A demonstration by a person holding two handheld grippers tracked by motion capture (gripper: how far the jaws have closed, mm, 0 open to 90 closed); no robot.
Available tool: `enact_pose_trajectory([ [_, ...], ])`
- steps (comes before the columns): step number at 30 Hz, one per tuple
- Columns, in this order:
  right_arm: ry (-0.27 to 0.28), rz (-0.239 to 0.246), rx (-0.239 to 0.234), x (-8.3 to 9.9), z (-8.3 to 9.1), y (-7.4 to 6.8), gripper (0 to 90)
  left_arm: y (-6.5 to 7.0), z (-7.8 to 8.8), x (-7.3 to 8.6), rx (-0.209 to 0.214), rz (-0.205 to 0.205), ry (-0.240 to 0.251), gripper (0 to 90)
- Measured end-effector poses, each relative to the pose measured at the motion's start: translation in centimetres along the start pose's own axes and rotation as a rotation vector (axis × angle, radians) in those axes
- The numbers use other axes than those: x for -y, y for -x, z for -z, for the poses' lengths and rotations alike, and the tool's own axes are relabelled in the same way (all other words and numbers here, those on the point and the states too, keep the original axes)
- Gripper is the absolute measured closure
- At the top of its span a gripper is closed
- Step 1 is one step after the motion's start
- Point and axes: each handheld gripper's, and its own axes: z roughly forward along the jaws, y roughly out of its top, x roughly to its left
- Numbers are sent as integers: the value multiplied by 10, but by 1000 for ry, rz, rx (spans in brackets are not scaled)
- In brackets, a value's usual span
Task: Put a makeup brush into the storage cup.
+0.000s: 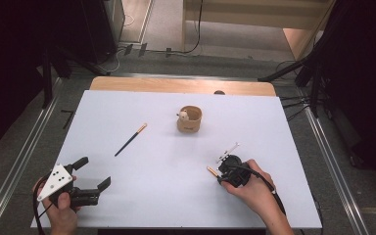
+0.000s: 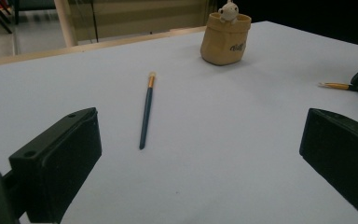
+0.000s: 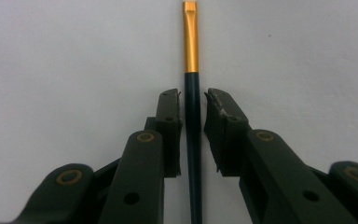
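Black jaws of the right gripper [image 3: 193,135] stand on either side of a brush [image 3: 192,116] that lies flat on the white tabletop [image 3: 51,70]. In the right gripper view the handle runs straight up the gap; a thin slit of tabletop shows between it and each pad, so the jaws are nearly closed around it but not yet pinching. The step in hand looks like the grasp itself: closing on the brush where it lies near the right front of the tabletop. The next move calls for the last bit of squeeze, square on the dark handle just below the ferrule, then a level lift so the thin stick does not roll or swing out of the pads.

This brush has a slim dark blue-black handle and a bright gold ferrule that ends flat; its bristles can't be made out.

To the left, the left gripper [image 1: 92,175] rests low on the tabletop with its jaws spread wide and nothing between them.

Farther off, a second brush [image 1: 130,140] of the same kind lies slantwise, well apart from both grippers. Beyond it, mid-table, stands a tan cup [image 1: 189,119] with a small white figure on its rim, likely where the brushes are to go.
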Motion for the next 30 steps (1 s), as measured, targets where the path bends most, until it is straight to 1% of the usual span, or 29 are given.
enact_pose_trajectory([
  [1,1,-9,7,0,0,0,800,0,0,0,0,-1,-1,0],
  [2,6,3,12,1,0,0,841,0,0,0,0,-1,-1,0],
  [7,19,-1,21,3,-1,-1,846,0,0,0,1,0,-1,0],
  [8,22,5,24,3,-1,-1,847,0,0,0,2,-2,-3,0],
  [9,29,-4,24,4,-1,-2,847,0,0,0,3,-3,-4,0],
  [12,38,-6,17,5,0,-1,847,0,0,1,4,-2,-3,0],
  [13,44,-2,16,6,0,0,847,0,0,1,4,-2,-3,0],
  [15,60,-12,36,7,0,0,847,0,1,1,1,-1,-4,0],
  [17,80,-24,36,9,2,2,848,-1,1,1,1,1,-2,0],
  [19,109,-27,51,10,5,4,848,-1,1,1,2,2,-2,0],
  [21,141,-36,55,12,9,6,848,-1,1,1,2,2,0,0],
  [22,141,-36,55,12,9,6,848,-1,1,1,2,2,0,0],
  [23,186,-53,55,14,15,8,848,-1,1,1,3,1,-2,0],
  [25,221,-61,41,16,18,10,848,-1,1,1,3,1,-2,0],
  [27,266,-76,37,17,22,12,848,-1,1,1,3,0,-2,0],
  [30,332,-90,16,20,26,14,848,-1,0,1,3,0,-4,0],
])
